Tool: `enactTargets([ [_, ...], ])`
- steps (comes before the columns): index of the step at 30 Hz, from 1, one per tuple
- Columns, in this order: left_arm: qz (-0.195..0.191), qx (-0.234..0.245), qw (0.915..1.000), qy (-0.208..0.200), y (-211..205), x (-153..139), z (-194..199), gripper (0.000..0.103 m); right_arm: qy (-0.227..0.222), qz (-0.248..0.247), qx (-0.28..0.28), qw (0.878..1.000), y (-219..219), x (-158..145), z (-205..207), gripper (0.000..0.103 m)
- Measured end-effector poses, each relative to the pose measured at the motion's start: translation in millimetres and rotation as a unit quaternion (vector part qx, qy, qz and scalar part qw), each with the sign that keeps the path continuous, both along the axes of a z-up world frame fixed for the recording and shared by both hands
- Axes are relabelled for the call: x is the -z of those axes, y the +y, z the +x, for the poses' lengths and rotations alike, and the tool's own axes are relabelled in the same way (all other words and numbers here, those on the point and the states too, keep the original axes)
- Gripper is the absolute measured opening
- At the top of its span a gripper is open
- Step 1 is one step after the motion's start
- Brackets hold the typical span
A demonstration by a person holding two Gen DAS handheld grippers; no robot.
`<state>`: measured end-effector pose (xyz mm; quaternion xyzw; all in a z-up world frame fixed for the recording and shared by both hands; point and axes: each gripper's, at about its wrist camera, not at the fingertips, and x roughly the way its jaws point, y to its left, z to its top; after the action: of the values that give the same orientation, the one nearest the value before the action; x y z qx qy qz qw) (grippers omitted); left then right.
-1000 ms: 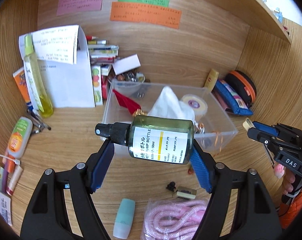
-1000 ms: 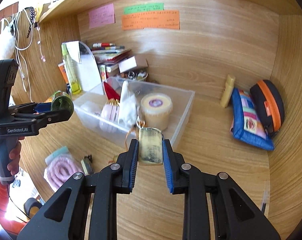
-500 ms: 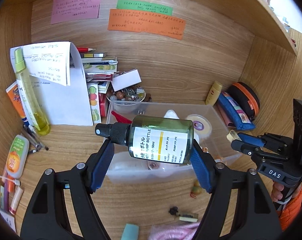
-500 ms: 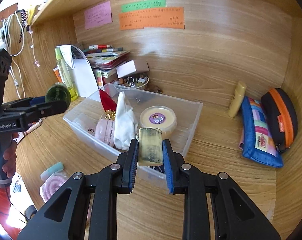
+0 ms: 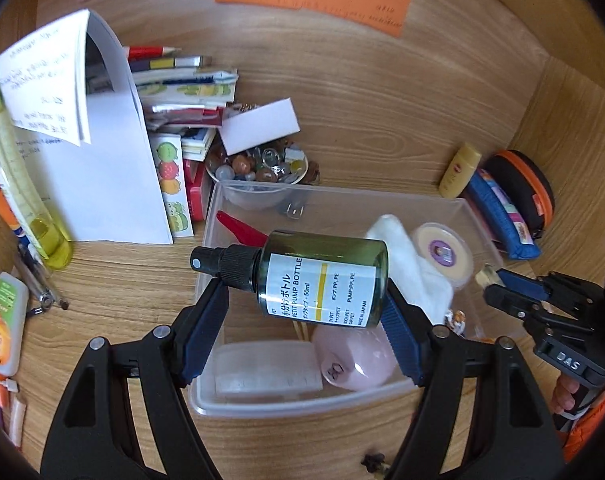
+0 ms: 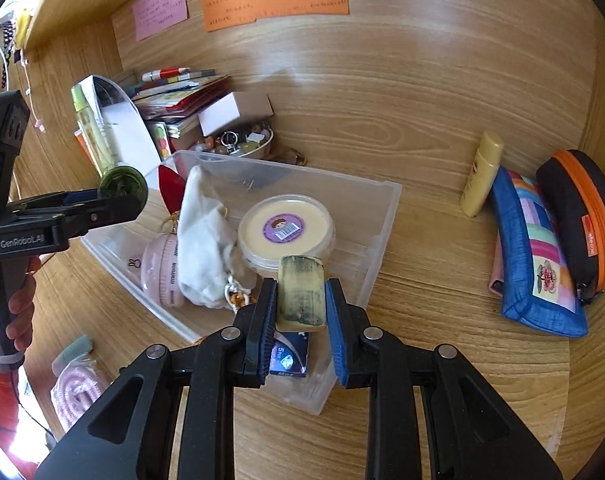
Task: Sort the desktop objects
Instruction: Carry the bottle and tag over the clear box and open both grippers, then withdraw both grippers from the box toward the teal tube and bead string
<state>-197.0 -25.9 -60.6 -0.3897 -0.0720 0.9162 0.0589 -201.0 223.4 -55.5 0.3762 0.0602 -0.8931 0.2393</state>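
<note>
A dark green pump bottle with a black spray cap and a white label lies crosswise in my left gripper, which is shut on it. It hangs over the near half of a clear plastic box. My right gripper is shut on a yellowish, smudged eraser block above the box's near right corner. In the box lie a white cloth, a round cream tub, a pink jar and a blue pack. The right wrist view shows the left gripper at the left, held by a hand.
Behind the box stand a bowl of beads, stacked books and folded white paper. A yellow tube, blue pouch and black-orange case lie right. A tall yellow bottle stands left; pink rope lies near.
Both grippers have moved forward and a little down, from in front of the box to over it. The bottle and the eraser stay gripped as before.
</note>
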Motion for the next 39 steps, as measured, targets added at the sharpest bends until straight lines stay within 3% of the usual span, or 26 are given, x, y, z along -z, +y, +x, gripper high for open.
enactTargets([
  [13,-0.022,0.015,0.9994,-0.022,12,14,-20,0.074,0.012,0.023,-0.007,1.000,-6,2,-1,0.022],
  [21,-0.023,0.028,0.9992,-0.015,19,6,-11,0.075,0.022,0.015,-0.005,1.000,-6,-1,2,0.044],
  [30,-0.027,0.018,0.9995,0.002,15,-11,5,0.088,0.061,0.017,0.019,0.998,-2,-18,18,0.071],
  [35,-0.029,0.011,0.9995,0.009,11,-16,18,0.092,0.078,0.017,0.029,0.996,0,-27,29,0.080],
  [39,-0.028,0.011,0.9995,0.011,9,-22,30,0.095,0.084,0.017,0.032,0.996,1,-32,38,0.082],
])
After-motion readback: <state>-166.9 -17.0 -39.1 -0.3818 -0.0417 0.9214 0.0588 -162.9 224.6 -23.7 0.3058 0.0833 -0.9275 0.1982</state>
